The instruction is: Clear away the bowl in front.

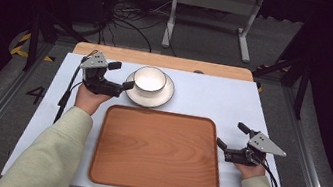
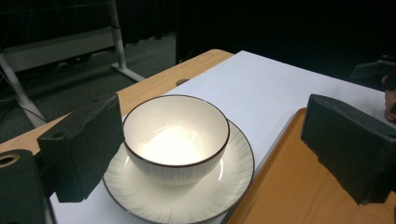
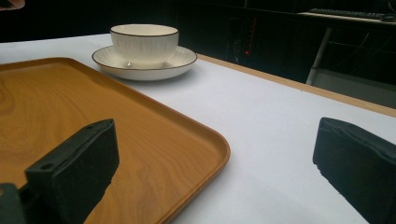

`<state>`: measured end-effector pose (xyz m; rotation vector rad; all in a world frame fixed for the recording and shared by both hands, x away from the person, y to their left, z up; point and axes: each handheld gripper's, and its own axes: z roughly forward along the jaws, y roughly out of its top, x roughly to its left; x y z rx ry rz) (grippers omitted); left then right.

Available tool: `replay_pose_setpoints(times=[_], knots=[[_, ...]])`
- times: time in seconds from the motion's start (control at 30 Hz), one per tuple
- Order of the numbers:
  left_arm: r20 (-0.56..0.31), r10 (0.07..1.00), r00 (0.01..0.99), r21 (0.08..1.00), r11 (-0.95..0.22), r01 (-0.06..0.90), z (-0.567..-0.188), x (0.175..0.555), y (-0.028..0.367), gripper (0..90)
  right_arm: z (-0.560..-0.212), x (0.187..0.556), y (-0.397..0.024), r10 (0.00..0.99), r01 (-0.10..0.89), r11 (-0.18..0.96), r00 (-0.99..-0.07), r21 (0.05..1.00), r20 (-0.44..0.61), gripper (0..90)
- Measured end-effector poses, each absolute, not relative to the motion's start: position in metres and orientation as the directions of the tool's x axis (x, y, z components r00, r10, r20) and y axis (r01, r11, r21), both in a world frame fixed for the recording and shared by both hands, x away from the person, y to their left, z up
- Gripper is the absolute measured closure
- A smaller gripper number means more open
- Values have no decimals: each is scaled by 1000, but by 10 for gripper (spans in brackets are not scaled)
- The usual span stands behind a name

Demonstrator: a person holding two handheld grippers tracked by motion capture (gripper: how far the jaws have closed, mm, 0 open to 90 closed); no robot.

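Beside left gripper (image 1: 122, 75), unmarked bowl (image 1: 150, 79)

The high view looks forward and down from above my side of the table, taking in the whole wooden tray (image 1: 158, 150) with the floor far beyond it. My left gripper view sits low and close, facing the bowl (image 2: 176, 135) on its saucer (image 2: 187, 198), with the tray's corner at its right. My right gripper view skims low over the tray's right edge (image 3: 205, 135), facing across it to the same bowl, farther off. All three share bowl, saucer and tray.
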<state>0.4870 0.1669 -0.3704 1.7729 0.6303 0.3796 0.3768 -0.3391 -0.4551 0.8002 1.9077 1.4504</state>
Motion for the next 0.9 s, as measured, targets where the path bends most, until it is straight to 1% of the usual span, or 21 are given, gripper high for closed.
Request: replay_pose_setpoints(times=[0.17, 0.3, 0.53, 0.8, 0.9], knots=[[-55, 588, 807, 952, -214, 220, -369, 494, 158, 72, -455, 377, -339, 767, 106, 218, -633, 970, -104, 11], [-65, 581, 812, 944, -228, 239, -369, 501, 153, 73, -455, 377, -339, 769, 107, 221, -631, 969, -106, 11], [-68, 596, 800, 942, -225, 248, -365, 511, 147, 73, -455, 377, -338, 767, 106, 226, -632, 968, -110, 11], [-43, 603, 796, 936, -255, 243, -363, 523, 136, 67, -455, 377, -338, 769, 107, 226, -629, 968, -110, 11], [-51, 605, 794, 941, -237, 240, -362, 528, 133, 56, -455, 376, -338, 768, 103, 231, -630, 967, -117, 11]])
